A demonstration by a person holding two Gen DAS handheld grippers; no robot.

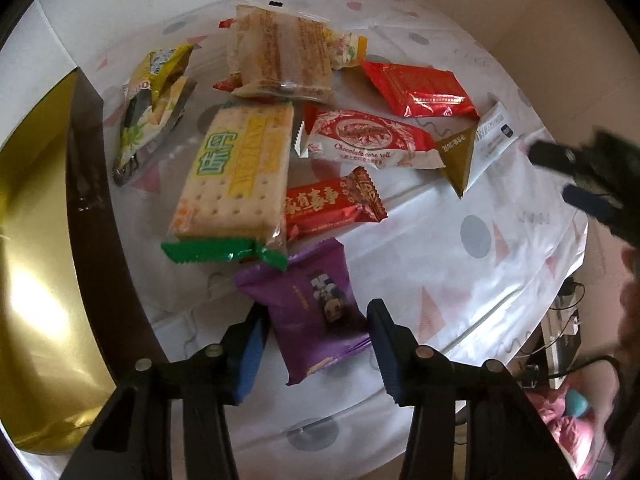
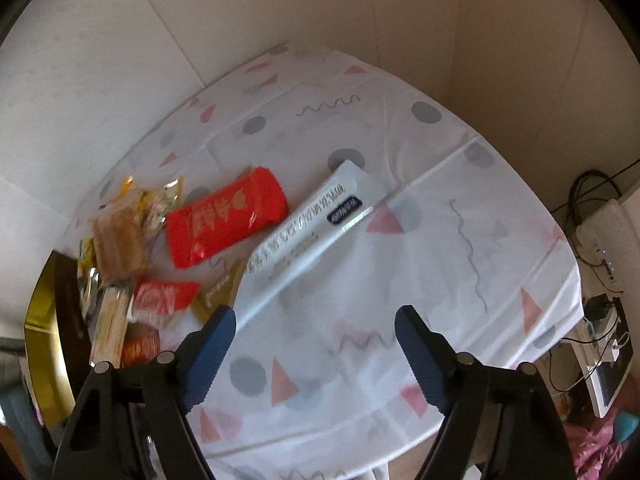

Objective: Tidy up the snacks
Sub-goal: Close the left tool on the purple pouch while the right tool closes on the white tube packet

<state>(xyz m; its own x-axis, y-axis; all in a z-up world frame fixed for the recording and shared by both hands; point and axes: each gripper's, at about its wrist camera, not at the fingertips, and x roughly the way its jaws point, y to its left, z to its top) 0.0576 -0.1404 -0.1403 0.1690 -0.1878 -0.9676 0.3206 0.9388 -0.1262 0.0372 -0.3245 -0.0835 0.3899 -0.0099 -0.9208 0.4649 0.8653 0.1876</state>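
Several wrapped snacks lie on a patterned tablecloth. In the left wrist view my left gripper is open with its jaws either side of a purple packet, not closed on it. Beyond lie a cracker pack with green ends, a red bar, a chocolate roll packet, a red packet, a sandwich-cracker pack and a yellow-green bag. My right gripper is open and empty, just in front of a long white and gold sachet; it also shows in the left wrist view.
A gold-lined box with a dark brown rim stands at the table's left side. The wall is behind the table. Cables and devices sit off the table's right edge, with pink cloth below.
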